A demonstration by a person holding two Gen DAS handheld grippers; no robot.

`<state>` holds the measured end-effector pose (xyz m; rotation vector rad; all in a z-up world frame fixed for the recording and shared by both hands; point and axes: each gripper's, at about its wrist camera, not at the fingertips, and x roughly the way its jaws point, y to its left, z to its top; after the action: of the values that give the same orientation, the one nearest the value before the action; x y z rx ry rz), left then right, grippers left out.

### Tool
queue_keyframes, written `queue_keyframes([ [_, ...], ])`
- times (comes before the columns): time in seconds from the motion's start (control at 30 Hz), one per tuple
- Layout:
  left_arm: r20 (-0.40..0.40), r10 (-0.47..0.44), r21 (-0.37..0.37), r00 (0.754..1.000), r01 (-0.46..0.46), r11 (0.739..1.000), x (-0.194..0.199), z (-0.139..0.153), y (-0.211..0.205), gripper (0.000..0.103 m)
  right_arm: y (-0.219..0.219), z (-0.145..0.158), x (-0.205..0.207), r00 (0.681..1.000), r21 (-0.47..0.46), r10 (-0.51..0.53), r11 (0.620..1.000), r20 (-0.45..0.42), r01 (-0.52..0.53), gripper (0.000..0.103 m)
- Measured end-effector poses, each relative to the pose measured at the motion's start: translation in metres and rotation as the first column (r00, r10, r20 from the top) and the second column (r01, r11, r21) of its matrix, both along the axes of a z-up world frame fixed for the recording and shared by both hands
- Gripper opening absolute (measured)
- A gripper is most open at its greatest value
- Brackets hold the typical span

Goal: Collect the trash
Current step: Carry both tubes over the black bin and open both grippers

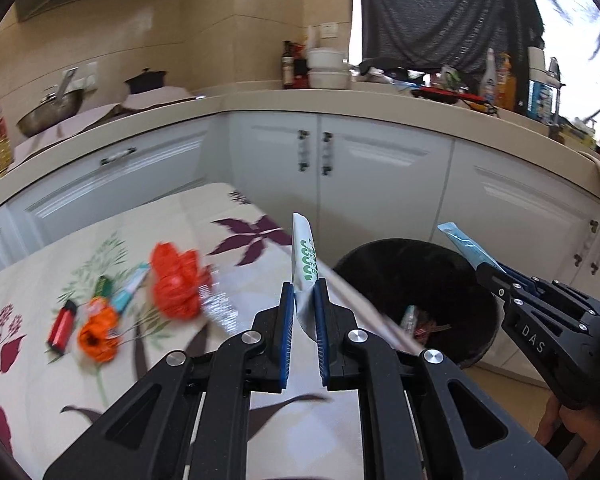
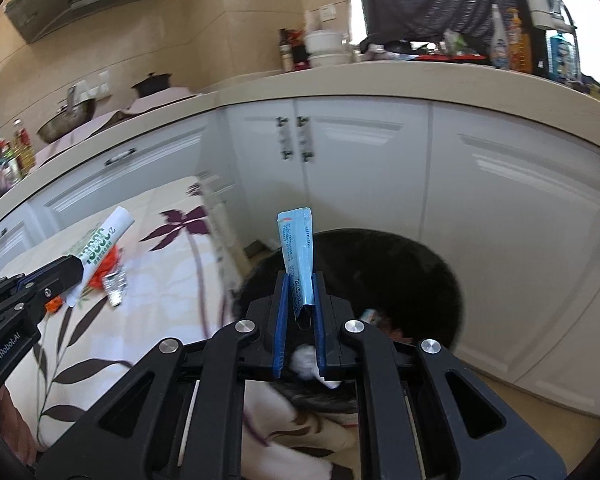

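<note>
My left gripper point(image 1: 305, 286) is shut on a white sachet with green print point(image 1: 305, 252), held above the table's right edge; it also shows in the right wrist view point(image 2: 100, 240). My right gripper point(image 2: 302, 280) is shut on a light blue sachet point(image 2: 298, 244), held over the black trash bin point(image 2: 420, 264). The bin point(image 1: 452, 280) stands on the floor beside the table and holds a few wrappers point(image 1: 416, 322). On the table lie a red plastic bag point(image 1: 176, 280), an orange wrapper point(image 1: 98, 334), a red lighter point(image 1: 62, 326), a teal stick wrapper point(image 1: 126, 292) and a foil blister pack point(image 1: 220, 306).
The table has a floral cloth point(image 1: 40, 380). White kitchen cabinets point(image 1: 380, 176) and a beige counter point(image 1: 380, 102) run behind, with a wok point(image 1: 50, 110), bowls point(image 1: 327, 68) and bottles point(image 1: 500, 80).
</note>
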<state>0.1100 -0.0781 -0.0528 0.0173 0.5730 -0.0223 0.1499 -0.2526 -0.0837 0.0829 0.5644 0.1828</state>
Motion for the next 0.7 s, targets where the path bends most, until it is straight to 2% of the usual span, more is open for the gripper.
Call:
queue_keyframes([
  [0.17, -0.001, -0.055, 0.014, 0.998, 0.055, 0.998, 0.017, -0.003, -0.028, 0.011, -0.021, 0.0, 0.008, 0.999, -0.004, -0.053, 0.999, 0.007, 0.053, 0.011],
  [0.7, 0.002, -0.109, 0.019, 0.994, 0.109, 0.994, 0.068, -0.008, -0.076, 0.012, -0.048, -0.005, 0.039, 0.994, -0.004, -0.112, 0.994, 0.014, 0.112, 0.012],
])
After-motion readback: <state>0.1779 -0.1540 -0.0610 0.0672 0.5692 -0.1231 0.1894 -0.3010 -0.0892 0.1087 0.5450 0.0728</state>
